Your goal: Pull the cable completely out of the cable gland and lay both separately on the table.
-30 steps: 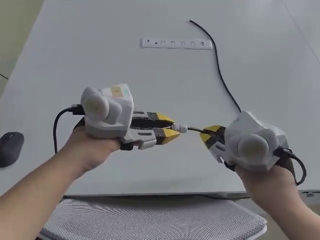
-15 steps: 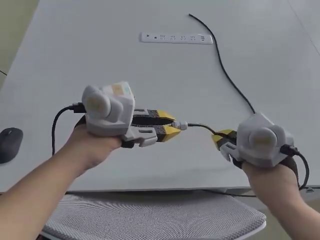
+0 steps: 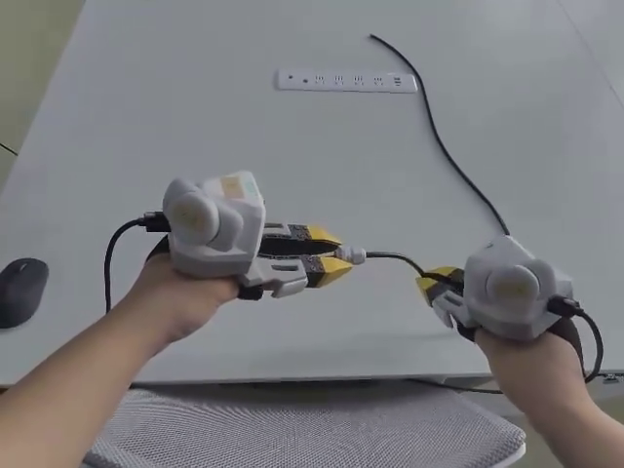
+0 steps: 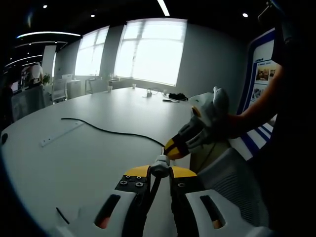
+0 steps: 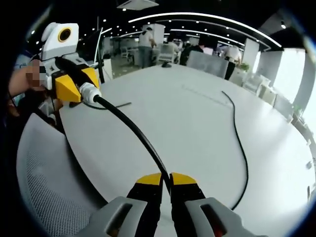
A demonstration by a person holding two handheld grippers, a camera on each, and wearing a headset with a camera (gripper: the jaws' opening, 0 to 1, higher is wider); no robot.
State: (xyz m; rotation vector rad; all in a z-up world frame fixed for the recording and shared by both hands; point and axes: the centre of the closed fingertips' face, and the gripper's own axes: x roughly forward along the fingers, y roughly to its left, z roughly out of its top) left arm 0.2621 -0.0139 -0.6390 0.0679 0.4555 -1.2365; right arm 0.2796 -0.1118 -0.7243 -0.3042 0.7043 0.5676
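**Left gripper** [image 3: 336,265]: held in the person's left hand above the near edge of the table [image 3: 195,136]. The yellow-tipped jaws are clenched on the cable gland.

**Cable gland** [image 4: 159,166]: small, light-coloured, pinched between the left jaw tips and sticking out just beyond them. It is off the table and pointed toward the right gripper.

**Cable** [image 5: 133,136]: black. One end sits inside the gland, and from there it runs in a slightly sagging span across to the right gripper. It is not lying on the table.

**Right gripper** [image 3: 436,284]: held in the person's right hand, near the left gripper and to its right. The jaws are closed tight on the cable.

**Black cord** [image 3: 439,141]: lies on the table, curving from the far side down toward the right gripper. Its near end is hidden behind that gripper, so whether it joins the held cable cannot be told.

**Power strip** [image 3: 346,81]: white, lying flat on the far part of the table beside the cord's far end.

**Computer mouse** [image 3: 19,290]: dark, at the table's left edge.

**Mesh chair seat** [image 3: 292,429]: grey, below the near table edge.
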